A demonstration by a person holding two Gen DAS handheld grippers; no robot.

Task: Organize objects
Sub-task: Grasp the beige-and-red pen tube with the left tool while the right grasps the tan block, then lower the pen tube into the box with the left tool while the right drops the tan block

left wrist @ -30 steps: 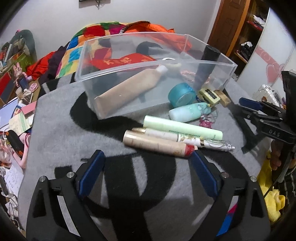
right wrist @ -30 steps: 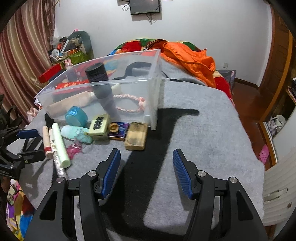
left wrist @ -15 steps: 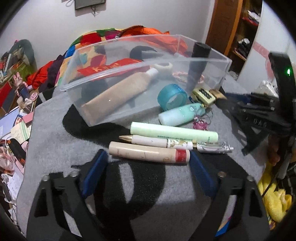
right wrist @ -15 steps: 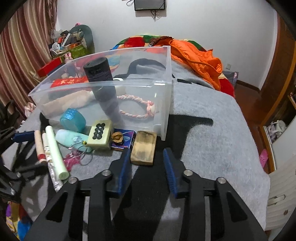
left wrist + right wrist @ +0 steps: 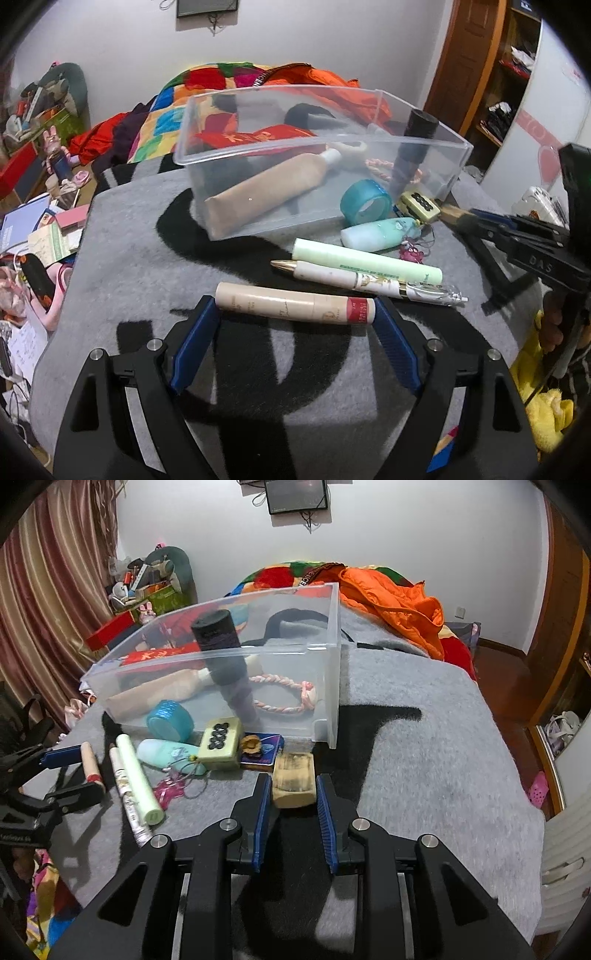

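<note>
On the grey blanket (image 5: 140,280) lies a beige tube with a red band (image 5: 288,305), and my left gripper (image 5: 295,309) is shut on it lengthwise, a pad against each end. From the right wrist view, that gripper (image 5: 72,775) and tube (image 5: 90,762) sit at the far left. A small wooden block (image 5: 293,775) lies between the pads of my right gripper (image 5: 293,787); its jaws are closing and the pads touch the block's sides. Behind stands a clear plastic bin (image 5: 280,650) holding a large tan tube, a red packet, a black cylinder and a rope bracelet.
Beside the beige tube lie a white pen (image 5: 351,278), a pale green tube (image 5: 365,260), a mint bottle (image 5: 380,232), a teal tape roll (image 5: 365,201) and a buttoned yellow-green box (image 5: 219,742). An orange jacket (image 5: 391,602) lies behind the bin. Clutter lines the bed's left edge.
The left gripper came forward and narrowed onto the beige tube's ends. The right gripper moved up to the wooden block and drew its jaws in from wide apart to the block's sides.
</note>
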